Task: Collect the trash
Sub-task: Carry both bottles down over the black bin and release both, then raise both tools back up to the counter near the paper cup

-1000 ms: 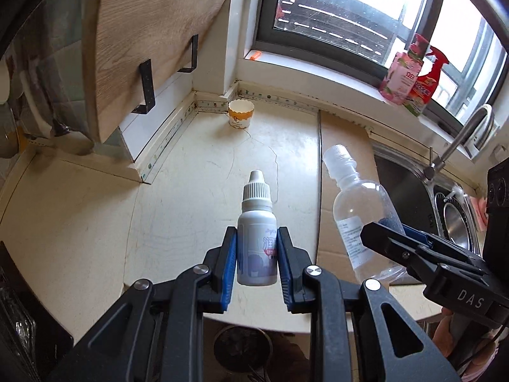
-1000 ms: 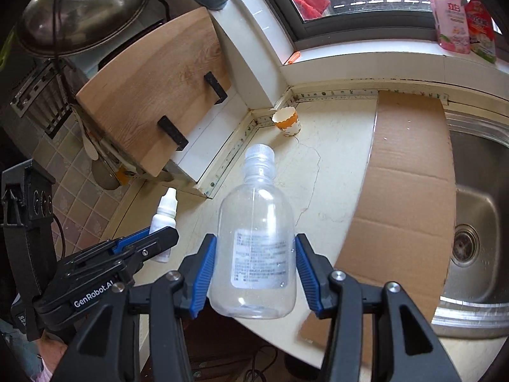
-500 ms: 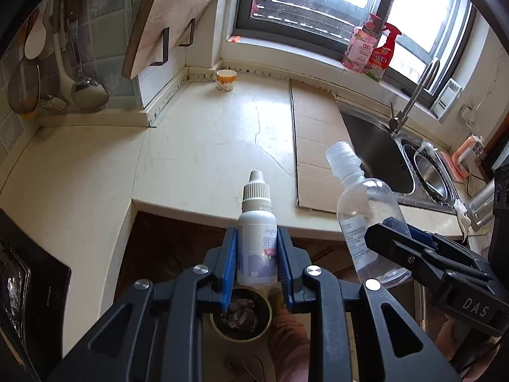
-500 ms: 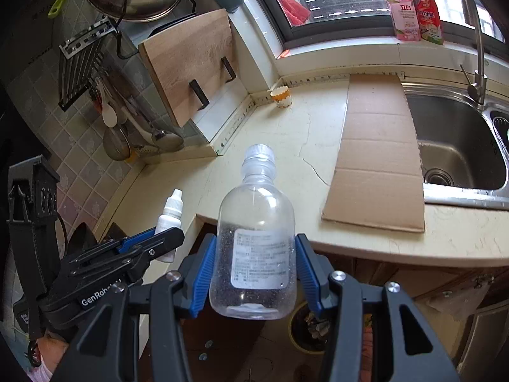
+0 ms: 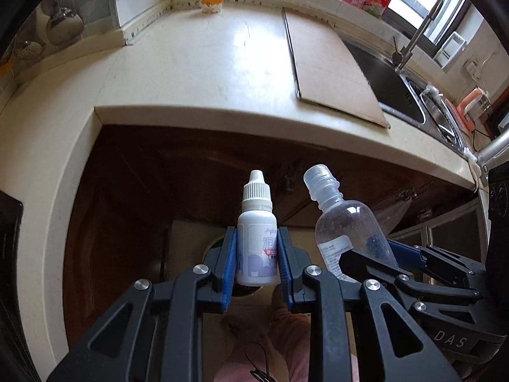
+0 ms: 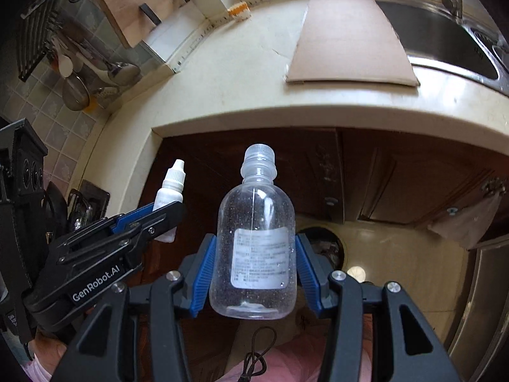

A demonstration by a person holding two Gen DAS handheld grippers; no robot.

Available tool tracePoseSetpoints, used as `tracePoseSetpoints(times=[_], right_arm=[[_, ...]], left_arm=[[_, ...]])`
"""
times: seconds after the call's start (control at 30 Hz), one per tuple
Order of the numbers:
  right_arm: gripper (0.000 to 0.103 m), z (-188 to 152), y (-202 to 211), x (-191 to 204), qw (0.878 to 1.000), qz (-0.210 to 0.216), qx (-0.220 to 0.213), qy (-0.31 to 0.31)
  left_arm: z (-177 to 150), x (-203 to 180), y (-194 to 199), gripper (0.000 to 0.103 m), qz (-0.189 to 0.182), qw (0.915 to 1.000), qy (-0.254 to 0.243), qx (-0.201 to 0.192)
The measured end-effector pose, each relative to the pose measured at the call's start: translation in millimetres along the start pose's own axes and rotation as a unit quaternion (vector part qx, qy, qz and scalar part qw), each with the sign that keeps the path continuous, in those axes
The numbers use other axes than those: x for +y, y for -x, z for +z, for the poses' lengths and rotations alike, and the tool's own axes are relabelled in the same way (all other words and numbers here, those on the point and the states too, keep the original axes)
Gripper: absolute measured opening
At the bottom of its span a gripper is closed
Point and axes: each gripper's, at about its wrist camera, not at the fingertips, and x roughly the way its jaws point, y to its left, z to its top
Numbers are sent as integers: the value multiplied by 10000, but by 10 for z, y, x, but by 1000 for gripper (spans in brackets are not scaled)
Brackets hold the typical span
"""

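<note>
The counter [image 5: 197, 63] edge lies above both grippers. The right gripper [image 6: 254, 267] clamps the clear bottle [image 6: 254, 238] upright between its pads. The left gripper [image 5: 257, 261] clamps the dropper bottle [image 5: 257, 238], also upright.

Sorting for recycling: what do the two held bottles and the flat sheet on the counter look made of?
Small dropper bottle: opaque white plastic, ribbed cap. Larger bottle: clear plastic, see-through, droplets inside, paper-like label. Flat sheet: brown cardboard, matte; corrugation can't be confirmed.
</note>
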Motion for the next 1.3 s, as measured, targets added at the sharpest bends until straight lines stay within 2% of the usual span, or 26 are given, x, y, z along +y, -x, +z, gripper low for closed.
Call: tracePoseSetpoints(times=[0.23,0.5,0.67,0.73,0.8,0.83,0.9,1.1,1.3], right_arm=[[51,-269,-807,-488,9973,-163,631,-351],[53,-580,-1960,-1029,9905,-271,1271,-446],[54,-681,-2609,-1251,9880,-315,1481,-311],[56,-701,-2845,-1329,9866,-324,1569,-309],[56,-717,-3075,-1363,9846,-387,1678,-306],[56,-723,-3173,-1387,9835,-471,1723,-302],[57,-736,-3302,-1435,9826,-573,1741,-285],[61,-786,-3270,-1428,9829,-500,1755,-234],[61,-679,-2838,-1228,9845,-438,1694,-68]], left_arm=[[-367,116,-947,22,44,9983,183,550],[-739,364,-2075,23,9,9955,491,814],[-899,567,-2647,23,-26,9935,703,891],[-970,652,-2834,29,-25,9928,733,942],[-972,727,-2979,53,36,9923,745,985],[-986,755,-3025,59,100,9922,756,985],[-1013,802,-3090,81,214,9915,787,1009],[-1035,856,-3142,82,352,9874,943,1223],[-906,802,-2696,82,350,9893,942,1062]])
